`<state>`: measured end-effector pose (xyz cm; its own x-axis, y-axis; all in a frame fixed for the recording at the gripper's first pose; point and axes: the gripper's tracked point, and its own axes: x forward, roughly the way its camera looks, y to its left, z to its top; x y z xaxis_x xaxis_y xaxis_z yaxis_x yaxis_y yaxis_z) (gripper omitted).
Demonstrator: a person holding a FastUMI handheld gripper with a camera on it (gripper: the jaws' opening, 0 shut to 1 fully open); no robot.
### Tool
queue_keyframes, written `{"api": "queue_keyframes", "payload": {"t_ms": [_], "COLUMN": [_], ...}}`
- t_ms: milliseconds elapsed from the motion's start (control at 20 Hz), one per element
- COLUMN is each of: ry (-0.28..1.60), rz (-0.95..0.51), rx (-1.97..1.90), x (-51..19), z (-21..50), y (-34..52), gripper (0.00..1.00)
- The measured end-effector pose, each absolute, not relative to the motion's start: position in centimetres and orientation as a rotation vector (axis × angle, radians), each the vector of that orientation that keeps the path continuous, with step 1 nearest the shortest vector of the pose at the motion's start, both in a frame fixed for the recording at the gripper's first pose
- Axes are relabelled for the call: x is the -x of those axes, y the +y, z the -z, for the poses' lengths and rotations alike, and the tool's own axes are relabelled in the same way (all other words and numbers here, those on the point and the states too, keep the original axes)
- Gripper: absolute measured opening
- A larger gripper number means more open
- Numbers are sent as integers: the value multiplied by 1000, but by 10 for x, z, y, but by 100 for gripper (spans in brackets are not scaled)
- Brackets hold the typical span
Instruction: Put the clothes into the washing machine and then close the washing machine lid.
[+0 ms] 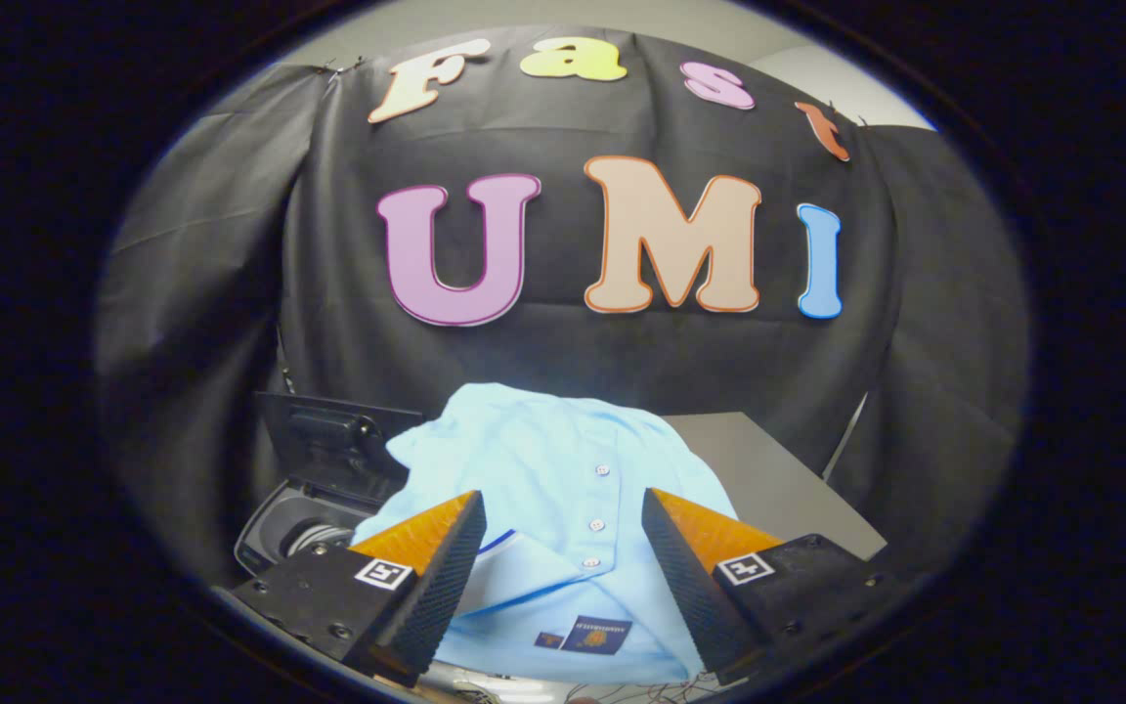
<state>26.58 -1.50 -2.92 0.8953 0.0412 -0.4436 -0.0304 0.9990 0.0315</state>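
One light-blue shirt (563, 469) is lying heaped between and just ahead of the gripper (563, 513), three buttons showing; jaws are standing wide open, gripping nothing. One washing machine (304, 523) is sitting beyond the left finger, its one lid (333, 445) standing raised.

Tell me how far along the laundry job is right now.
Early. Done: the washing machine lid stands open. In hand: the open gripper straddles the light blue shirt, its fingers not pressing on it. Left: grasp the shirt, put it in the drum, then close the lid.
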Motion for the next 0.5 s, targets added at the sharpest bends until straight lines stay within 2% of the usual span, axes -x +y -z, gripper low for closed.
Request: {"api": "queue_keyframes", "payload": {"t_ms": [300,500], "ry": [548,708], "rz": [6,-7], "rx": [-17,-16], "x": [-322,-324], "z": [46,87], "y": [-17,-10], "gripper": [98,97]}}
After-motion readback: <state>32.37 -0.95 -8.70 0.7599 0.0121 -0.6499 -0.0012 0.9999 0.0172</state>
